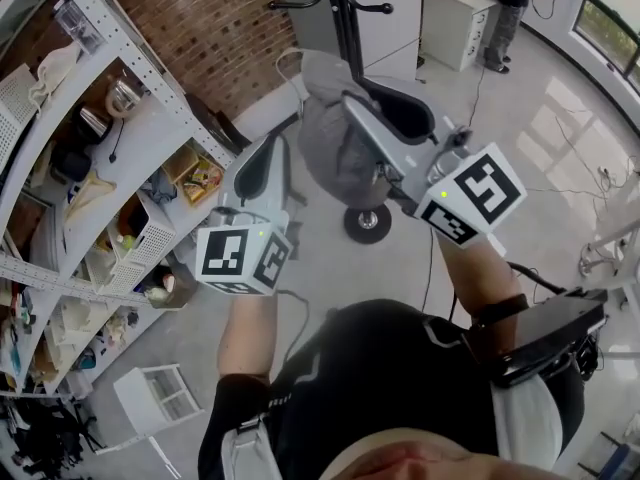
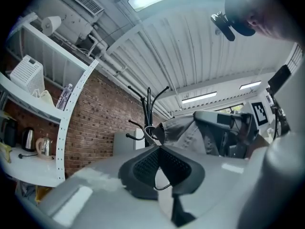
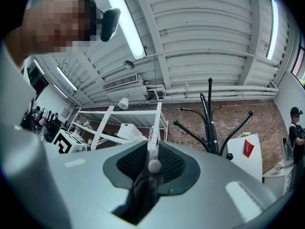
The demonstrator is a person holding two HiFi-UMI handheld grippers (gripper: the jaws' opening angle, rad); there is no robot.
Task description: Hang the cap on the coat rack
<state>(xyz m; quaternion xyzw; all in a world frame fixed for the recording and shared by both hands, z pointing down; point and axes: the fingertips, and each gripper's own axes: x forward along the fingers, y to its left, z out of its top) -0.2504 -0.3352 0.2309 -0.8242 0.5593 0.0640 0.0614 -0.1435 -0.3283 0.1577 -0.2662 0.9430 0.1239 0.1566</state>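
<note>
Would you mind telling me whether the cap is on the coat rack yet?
Off: the cap is pinched in the right gripper, short of the coat rack, on none of its hooks.

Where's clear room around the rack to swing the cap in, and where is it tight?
Bare floor lies right of the coat rack base, bordered by the white cabinet behind. The rack's hooks are bare, with open air between them. It is tight on the left: packed shelves stand near the rack.
</note>
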